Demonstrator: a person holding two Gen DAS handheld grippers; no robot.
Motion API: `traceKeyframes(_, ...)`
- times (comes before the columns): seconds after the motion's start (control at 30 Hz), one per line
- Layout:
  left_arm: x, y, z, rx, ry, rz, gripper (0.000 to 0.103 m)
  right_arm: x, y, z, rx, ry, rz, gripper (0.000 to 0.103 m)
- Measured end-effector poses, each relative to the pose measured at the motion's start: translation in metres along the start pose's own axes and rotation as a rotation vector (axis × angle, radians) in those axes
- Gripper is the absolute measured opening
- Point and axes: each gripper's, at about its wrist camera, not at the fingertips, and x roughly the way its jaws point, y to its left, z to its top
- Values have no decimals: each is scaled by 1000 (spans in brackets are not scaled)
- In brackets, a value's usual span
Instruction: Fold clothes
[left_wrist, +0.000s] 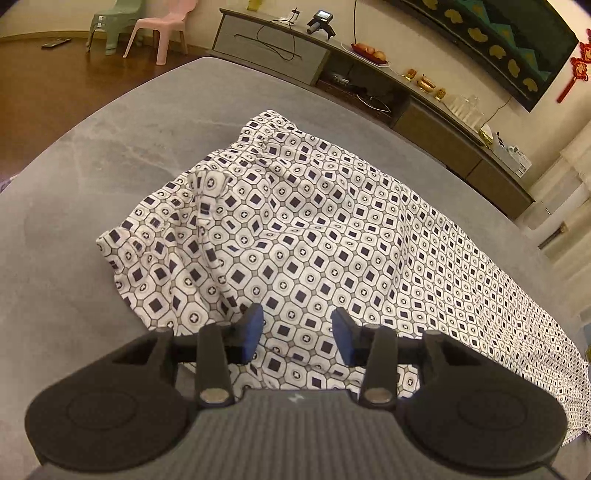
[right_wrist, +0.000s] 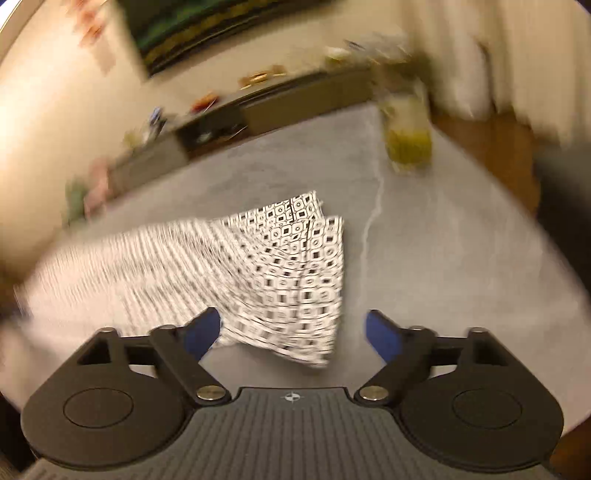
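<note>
A white garment (left_wrist: 295, 229) printed with black squares and rings lies spread on the grey table (left_wrist: 110, 147), its gathered elastic waistband at the far left in the left wrist view. My left gripper (left_wrist: 297, 312) hovers over the garment's near edge, its blue pads apart, with flat cloth showing between them and nothing pinched. In the blurred right wrist view the garment's (right_wrist: 288, 266) narrow folded end points away over the table (right_wrist: 443, 258). My right gripper (right_wrist: 291, 321) stands wide open at that end's near corner, and its pads touch no cloth.
A glass jar (right_wrist: 408, 136) with yellow-green contents stands on the table's far right. Beyond the table runs a long low cabinet (left_wrist: 369, 74) with small items on it. A pink chair (left_wrist: 159, 29) and a green chair (left_wrist: 118, 22) stand on the wooden floor.
</note>
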Motion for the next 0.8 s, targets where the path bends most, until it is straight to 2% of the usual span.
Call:
traceKeyframes(0.07, -1, -1, -1, 7, 1, 3, 42, 15, -1, 3, 112, 25, -31, 88)
traceKeyframes(0.17, -2, 0, -3, 7, 3, 0, 42, 44, 1, 4, 127, 100, -155, 82)
traceKeyframes(0.2, -3, 0, -3, 1, 4, -5, 43, 49, 2, 3, 134, 111, -173, 74)
traceKeyframes(0.23, -4, 2, -3, -13, 4, -16, 44, 53, 0, 3, 147, 108, -179, 73)
traceKeyframes(0.33, -16, 18, -1, -147, -26, -102, 51, 47, -1, 3, 212, 84, -161, 72)
traceKeyframes(0.47, -31, 52, -8, -380, -69, -192, 63, 30, 1, 4, 278, 44, -123, 73)
traceKeyframes(0.53, -35, 66, -14, -485, -73, -237, 64, 24, 1, 1, 311, 53, -86, 75)
traceKeyframes(0.67, -31, 63, -13, -492, -53, -213, 70, 29, 4, -6, 357, 99, -39, 77)
traceKeyframes(0.8, -14, 52, -9, -474, -7, -207, 71, 40, 5, -10, 384, 116, -27, 78)
